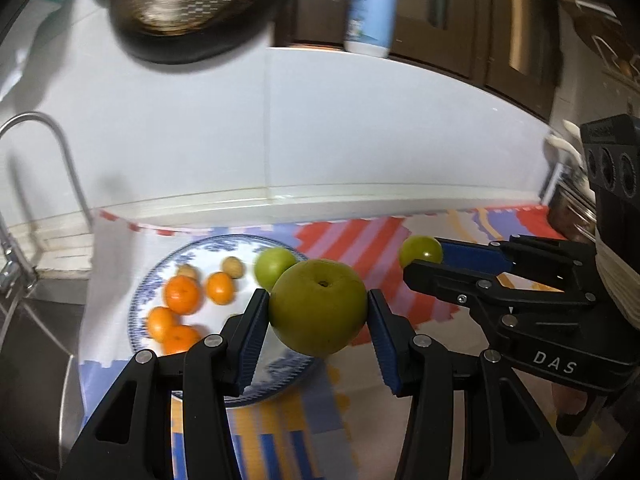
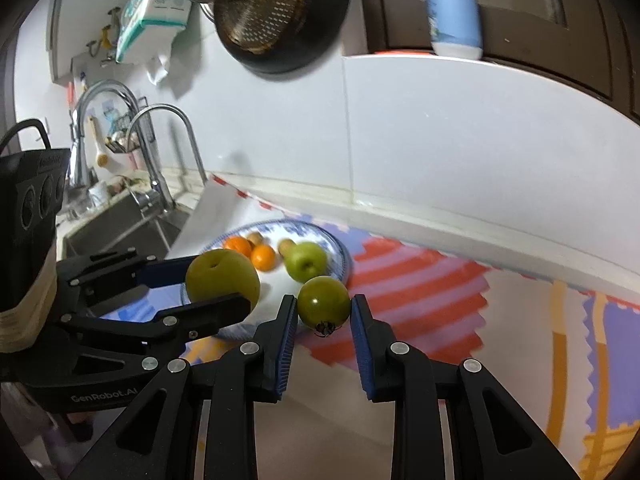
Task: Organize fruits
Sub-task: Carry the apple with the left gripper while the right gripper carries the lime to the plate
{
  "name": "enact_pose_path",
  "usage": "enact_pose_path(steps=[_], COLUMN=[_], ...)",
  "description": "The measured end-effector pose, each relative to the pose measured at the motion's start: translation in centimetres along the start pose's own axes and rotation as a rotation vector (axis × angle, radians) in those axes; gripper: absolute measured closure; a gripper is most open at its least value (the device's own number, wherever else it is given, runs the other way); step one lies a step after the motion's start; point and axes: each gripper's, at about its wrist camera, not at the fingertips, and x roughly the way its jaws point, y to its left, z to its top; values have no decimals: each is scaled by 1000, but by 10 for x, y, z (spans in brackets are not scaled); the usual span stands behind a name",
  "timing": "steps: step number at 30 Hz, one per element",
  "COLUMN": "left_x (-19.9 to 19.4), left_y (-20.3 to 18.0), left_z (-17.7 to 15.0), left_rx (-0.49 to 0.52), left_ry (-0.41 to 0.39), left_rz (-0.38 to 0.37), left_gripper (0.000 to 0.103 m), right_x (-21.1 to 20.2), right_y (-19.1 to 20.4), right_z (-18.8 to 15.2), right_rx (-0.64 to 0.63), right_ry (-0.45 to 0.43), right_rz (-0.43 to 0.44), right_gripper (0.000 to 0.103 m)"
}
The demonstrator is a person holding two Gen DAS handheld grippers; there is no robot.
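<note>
My left gripper (image 1: pixel 318 306) is shut on a large green pear (image 1: pixel 318 306), held in the air above the near rim of a blue-patterned plate (image 1: pixel 208 246). On the plate lie several oranges (image 1: pixel 182 294), two small brown fruits (image 1: pixel 233 267) and a green apple (image 1: pixel 274 266). My right gripper (image 2: pixel 324 308) is shut on a small green tomato (image 2: pixel 323 305), lifted just right of the plate (image 2: pixel 340 252). In the right wrist view the left gripper (image 2: pixel 222 280) with the pear (image 2: pixel 222 278) hangs to the left. The right gripper (image 1: pixel 424 256) and its tomato (image 1: pixel 420 250) show at the right of the left wrist view.
A colourful patterned mat (image 2: pixel 420 280) covers the counter under the plate. A sink (image 2: pixel 120 228) with tall taps (image 2: pixel 160 140) lies to the left. White wall tiles (image 1: pixel 360 128) rise behind. A dark pan with a strainer (image 2: pixel 280 12) and a white bottle (image 2: pixel 454 8) sit above.
</note>
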Motion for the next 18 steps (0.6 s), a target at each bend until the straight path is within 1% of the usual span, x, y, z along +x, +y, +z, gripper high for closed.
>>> enact_pose_path(steps=[5,10,16,18], left_x=[0,6,26,35], left_y=[25,49,73,80], left_z=[5,7,4,3], left_rx=[-33,-55,-82,-90], left_ry=[-12,-9,25,47], left_rz=[49,89,124,132], left_gripper=[54,54,54,54], right_x=[19,49,85,96], right_y=[14,25,34,37], right_z=[12,19,23,22], right_rx=[-25,-44,-62,-63], right_ry=[0,22,72,89], right_rz=[39,81,103,112], right_gripper=[75,75,75,75])
